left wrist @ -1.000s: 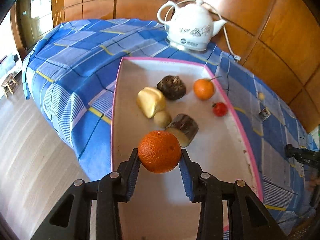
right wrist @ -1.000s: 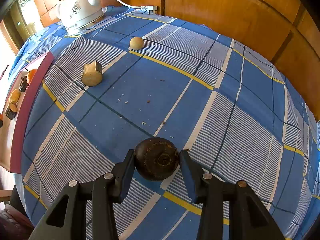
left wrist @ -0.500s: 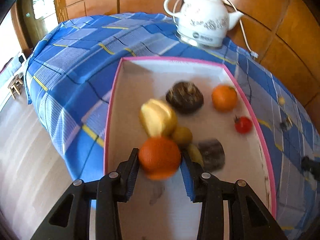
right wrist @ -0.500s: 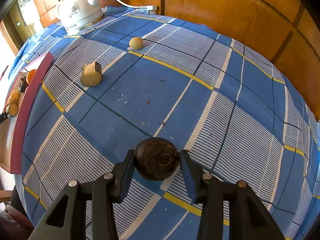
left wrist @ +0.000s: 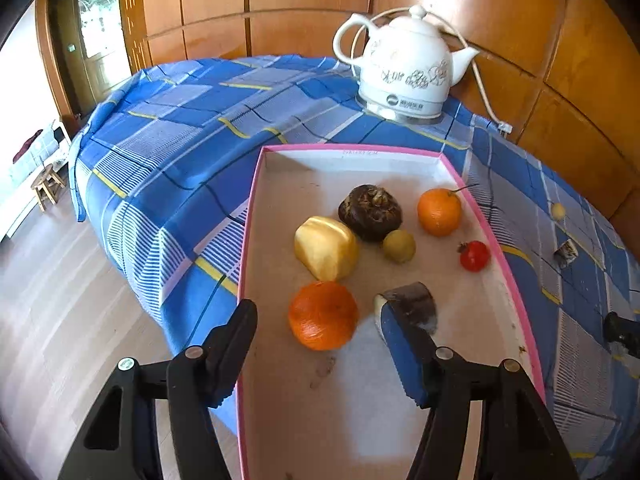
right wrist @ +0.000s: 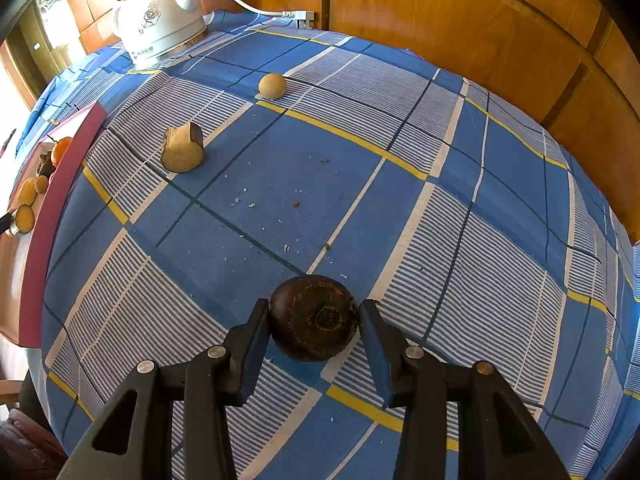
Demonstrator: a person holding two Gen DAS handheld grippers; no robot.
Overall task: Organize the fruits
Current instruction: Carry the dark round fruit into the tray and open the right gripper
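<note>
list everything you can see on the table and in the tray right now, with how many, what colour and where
tray: 1, pink rim, on cloth
oranges: 2, orange, in tray
yellow fruit: 1, in tray
dark knobbly fruit: 1, brown, in tray
small round fruit: 1, yellow-green, in tray
tomato: 1, red, in tray
cut chunks: 2, tan and dark; one in tray, one on cloth
tan ball: 1, on cloth
kettle: 1, white, far edge
tablecloth: 1, blue plaid
left gripper: opening, around near orange, pads apart from it
right gripper: clamped on dark round fruit

Fruits (left wrist: 324, 315) in tray (left wrist: 352, 152), kettle (left wrist: 404, 70) behind.
</note>
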